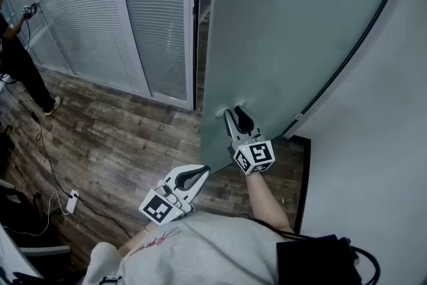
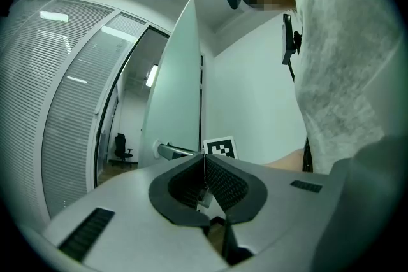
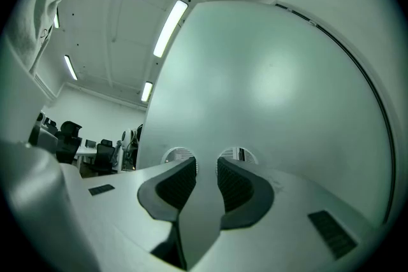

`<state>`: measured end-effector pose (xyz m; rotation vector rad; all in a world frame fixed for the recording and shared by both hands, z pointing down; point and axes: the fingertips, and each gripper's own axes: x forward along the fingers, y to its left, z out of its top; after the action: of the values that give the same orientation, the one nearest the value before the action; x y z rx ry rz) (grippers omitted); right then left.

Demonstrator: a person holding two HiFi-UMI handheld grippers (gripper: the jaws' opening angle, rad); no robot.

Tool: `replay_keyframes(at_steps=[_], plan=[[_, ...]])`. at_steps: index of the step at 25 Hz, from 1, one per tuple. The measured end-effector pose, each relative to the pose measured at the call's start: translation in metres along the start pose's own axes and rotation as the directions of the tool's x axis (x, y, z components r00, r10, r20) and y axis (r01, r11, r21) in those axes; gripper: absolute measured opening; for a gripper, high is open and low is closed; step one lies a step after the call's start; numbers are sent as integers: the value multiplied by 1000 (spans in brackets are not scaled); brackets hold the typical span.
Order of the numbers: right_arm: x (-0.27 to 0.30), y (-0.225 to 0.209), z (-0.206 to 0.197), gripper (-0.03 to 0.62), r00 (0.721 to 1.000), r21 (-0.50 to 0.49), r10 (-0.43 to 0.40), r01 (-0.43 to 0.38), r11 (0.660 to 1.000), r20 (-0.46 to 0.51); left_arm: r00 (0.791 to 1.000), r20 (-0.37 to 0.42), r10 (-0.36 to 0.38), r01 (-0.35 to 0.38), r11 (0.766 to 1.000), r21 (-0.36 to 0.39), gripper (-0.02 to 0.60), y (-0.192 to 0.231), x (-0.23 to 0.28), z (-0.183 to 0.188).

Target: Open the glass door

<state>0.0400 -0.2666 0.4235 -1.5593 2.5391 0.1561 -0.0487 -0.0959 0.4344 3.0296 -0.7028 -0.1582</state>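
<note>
The frosted glass door (image 1: 287, 30) stands swung partly out from its frame, and in the left gripper view I see the door (image 2: 177, 86) nearly edge-on. My right gripper (image 1: 239, 115) is at the door's near edge, shut on the flat metal door handle (image 3: 205, 200), which fills the gap between the pads in the right gripper view (image 3: 206, 162). Two round mounts sit on the glass just behind the jaws. My left gripper (image 1: 203, 171) hangs lower and to the left, shut and empty (image 2: 204, 159), apart from the door. The handle (image 2: 175, 151) shows beyond it.
A glass partition with blinds (image 1: 153, 17) and the door frame post (image 1: 193, 23) stand to the left of the gap. A white wall (image 1: 373, 143) is close on the right. On the wooden floor (image 1: 120, 143) lie a cable and power strip (image 1: 72, 200). A person (image 1: 20, 63) stands far left.
</note>
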Motion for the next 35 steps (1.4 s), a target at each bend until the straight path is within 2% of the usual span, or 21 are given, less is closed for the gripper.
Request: replay_keyframes(at_steps=[6, 15, 21, 35], plan=[[-35, 4, 4, 112, 1000, 8, 30, -30, 1000, -10, 1000, 27, 9, -8, 1000, -17, 18, -38, 11, -2], [-86, 7, 19, 112, 998, 16, 68, -68, 998, -12, 1000, 19, -11, 12, 999, -44, 18, -109, 20, -10], [-124, 3, 20, 112, 997, 24, 74, -74, 997, -3, 1000, 3, -13, 13, 999, -29, 18, -140, 23, -18], [-212, -5, 39, 112, 989, 32, 146, -146, 989, 0, 985, 19, -173, 173, 985, -7, 18, -218, 54, -16]])
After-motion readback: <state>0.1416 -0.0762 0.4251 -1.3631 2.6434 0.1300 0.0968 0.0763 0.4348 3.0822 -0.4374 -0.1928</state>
